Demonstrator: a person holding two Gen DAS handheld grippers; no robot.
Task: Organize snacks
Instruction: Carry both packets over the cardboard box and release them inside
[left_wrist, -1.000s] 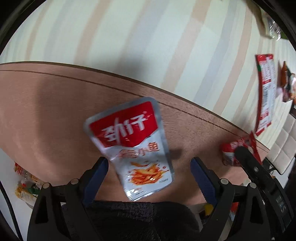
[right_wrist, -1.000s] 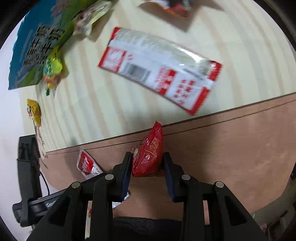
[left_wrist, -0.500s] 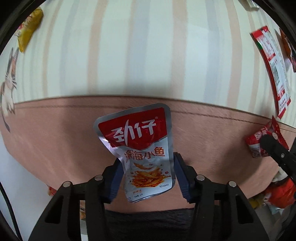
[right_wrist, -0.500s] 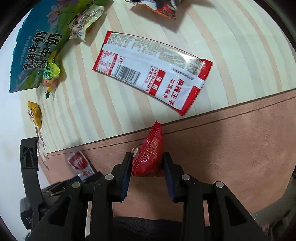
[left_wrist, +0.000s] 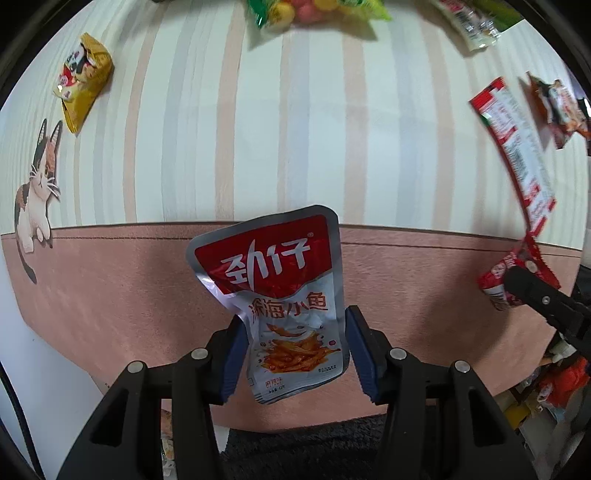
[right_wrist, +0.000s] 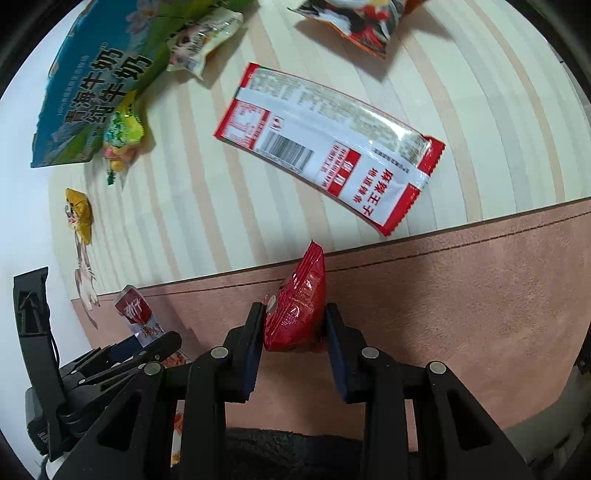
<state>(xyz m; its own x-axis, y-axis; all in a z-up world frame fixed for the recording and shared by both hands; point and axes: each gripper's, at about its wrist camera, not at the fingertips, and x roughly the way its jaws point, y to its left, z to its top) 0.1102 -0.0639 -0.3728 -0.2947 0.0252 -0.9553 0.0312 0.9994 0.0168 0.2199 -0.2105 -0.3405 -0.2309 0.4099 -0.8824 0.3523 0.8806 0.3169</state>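
Note:
My left gripper (left_wrist: 293, 343) is shut on a silver and red fish snack pouch (left_wrist: 277, 291), held upright above the pink border of the mat (left_wrist: 92, 295). The pouch also shows in the right wrist view (right_wrist: 138, 315). My right gripper (right_wrist: 293, 332) is shut on a small red snack packet (right_wrist: 297, 306), held edge-on above the pink border. That packet and the right gripper show at the right of the left wrist view (left_wrist: 513, 275).
On the striped mat lie a long red and white packet (right_wrist: 325, 147), a blue and green milk bag (right_wrist: 96, 81), a yellow packet (left_wrist: 83, 92), a candy bag (left_wrist: 314, 9) and an orange-red packet (right_wrist: 354, 22). A cat is printed at the mat's edge (left_wrist: 35, 192).
My left gripper has closed on the fish pouch and lifted it, and its view has swung to the far mat. My right gripper still holds the red packet, nearly unmoved.

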